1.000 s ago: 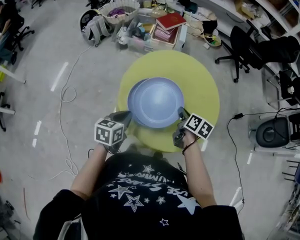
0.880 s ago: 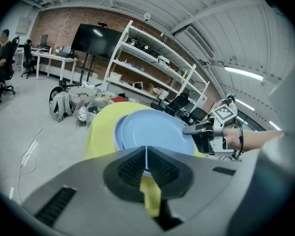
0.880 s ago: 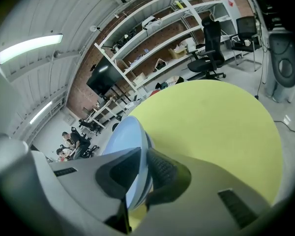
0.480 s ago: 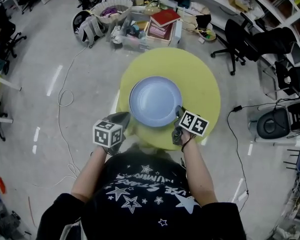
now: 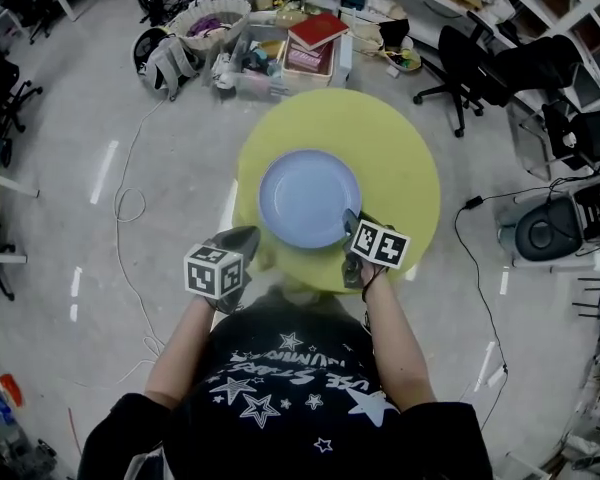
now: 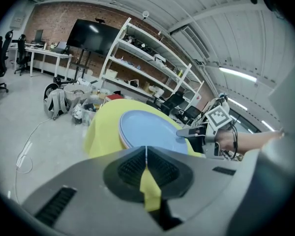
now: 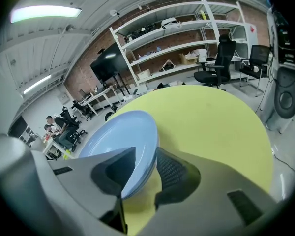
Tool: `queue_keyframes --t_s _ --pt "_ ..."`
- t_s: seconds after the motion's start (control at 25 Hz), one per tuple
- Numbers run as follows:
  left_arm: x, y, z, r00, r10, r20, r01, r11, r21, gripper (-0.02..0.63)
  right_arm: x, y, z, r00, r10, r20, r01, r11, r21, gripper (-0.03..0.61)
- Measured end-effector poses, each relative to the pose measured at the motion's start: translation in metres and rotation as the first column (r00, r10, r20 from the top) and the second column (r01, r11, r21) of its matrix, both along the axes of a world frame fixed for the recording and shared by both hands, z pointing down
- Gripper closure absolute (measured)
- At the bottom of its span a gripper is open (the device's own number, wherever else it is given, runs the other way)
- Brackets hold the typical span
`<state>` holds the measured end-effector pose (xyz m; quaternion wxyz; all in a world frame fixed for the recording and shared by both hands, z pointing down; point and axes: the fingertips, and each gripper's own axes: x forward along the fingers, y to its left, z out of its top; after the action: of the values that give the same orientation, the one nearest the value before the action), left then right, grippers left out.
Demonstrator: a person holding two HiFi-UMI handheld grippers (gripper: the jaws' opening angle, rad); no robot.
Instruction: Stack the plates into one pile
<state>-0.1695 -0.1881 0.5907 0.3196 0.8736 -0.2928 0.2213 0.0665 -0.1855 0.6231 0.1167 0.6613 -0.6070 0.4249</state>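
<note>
Fingers (image 7: 174, 173) of the right gripper (image 7: 146, 154) stand apart and have just been opening. The near right rim of the blue plates (image 5: 305, 196) lies between them, one finger above the top plate and the other beside the rim on the outside. The pads do not seem to press on it any more. The plates lie as one pile in the middle of the round yellow tabletop (image 5: 400, 158), and in the left gripper view a second rim shows under the top plate. The left gripper (image 6: 146, 149) has its fingers (image 6: 130, 166) closed together with nothing between them; only a thin strip of the yellow tabletop shows through the gap lower down. In the head view this gripper is at the near left edge of the tabletop, near the pile and pointing toward it, but apart from it. The person stands at the near side of the tabletop, with one gripper in each hand. On the floor behind the tabletop there are boxes with a red book (image 5: 318, 30) on top, a grey backpack (image 5: 165, 60) and a black office chair (image 5: 470, 63).
</note>
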Motion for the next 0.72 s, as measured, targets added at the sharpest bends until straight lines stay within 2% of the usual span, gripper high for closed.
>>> queue_keyframes --t_s 0.2,0.44,0.6,0.72 --pt "-0.002 0.003 0.004 1.000 0.019 0.016 -0.019 1.000 -0.002 0.591 0.015 -0.001 -0.010 0.998 0.049 -0.036 -0.047 0.998 0.050 0.453" --pt "-0.011 0.006 -0.002 1.000 -0.020 0.001 0.020 1.000 0.009 0.591 0.023 0.004 -0.023 0.994 0.097 -0.045 -0.091 0.988 0.123 0.454" --pt "-0.007 0.012 -0.002 1.000 -0.027 0.000 0.027 1.000 -0.006 0.591 0.024 0.012 -0.030 0.996 0.087 -0.029 -0.082 0.986 0.146 0.457" --pt "0.004 0.019 -0.009 1.000 -0.018 -0.005 0.018 1.000 0.002 0.591 0.032 0.025 -0.033 0.996 0.090 -0.016 -0.087 0.985 0.147 0.488"
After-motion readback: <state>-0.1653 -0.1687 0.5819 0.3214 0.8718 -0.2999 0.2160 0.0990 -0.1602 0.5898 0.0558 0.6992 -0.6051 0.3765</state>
